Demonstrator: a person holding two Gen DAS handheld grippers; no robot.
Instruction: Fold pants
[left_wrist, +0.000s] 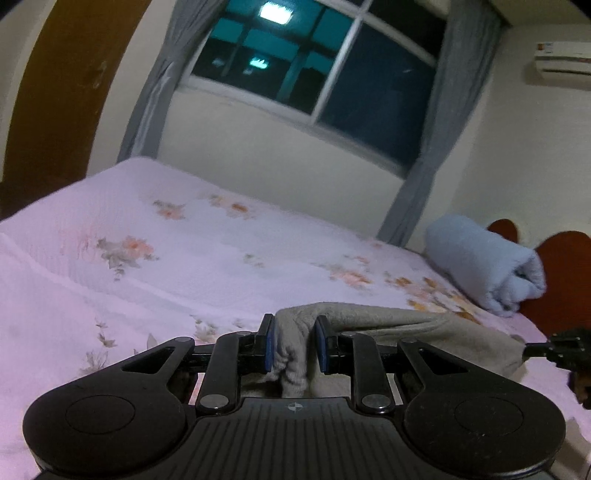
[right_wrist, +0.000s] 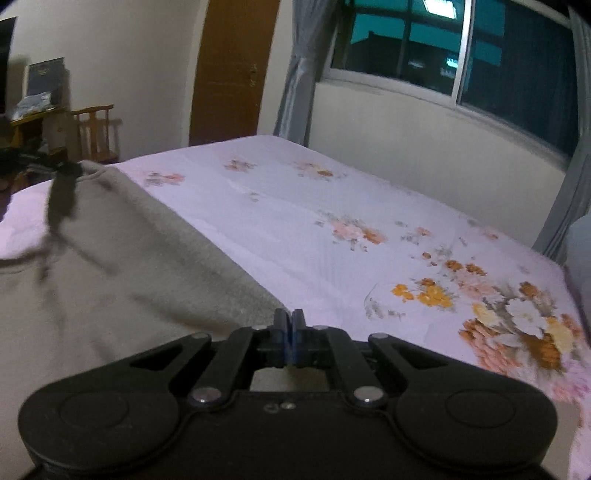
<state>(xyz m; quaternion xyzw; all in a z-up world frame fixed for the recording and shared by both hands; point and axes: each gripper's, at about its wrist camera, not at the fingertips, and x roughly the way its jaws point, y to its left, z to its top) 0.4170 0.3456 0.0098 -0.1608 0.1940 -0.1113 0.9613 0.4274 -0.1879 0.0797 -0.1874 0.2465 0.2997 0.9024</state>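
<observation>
The grey pants (left_wrist: 406, 325) hang stretched between both grippers above the bed. My left gripper (left_wrist: 293, 325) is shut on a bunched fold of the grey fabric, which fills the gap between its blue pads. The right gripper (left_wrist: 532, 347) shows at the right edge of the left wrist view, holding the other end of the same edge. In the right wrist view the right gripper (right_wrist: 289, 317) has its fingers pressed together on the corner of the pants (right_wrist: 110, 258), which spread away to the left. There the blurred left gripper (right_wrist: 64, 173) holds the far corner.
A bed with a pale floral sheet (left_wrist: 166, 258) lies under the pants. A rolled light-blue blanket (left_wrist: 480, 262) rests by the red-brown headboard (left_wrist: 561, 258). A wall with a window and grey curtains runs behind the bed. A wooden chair (right_wrist: 96, 129) and a door (right_wrist: 229, 74) are beyond the foot.
</observation>
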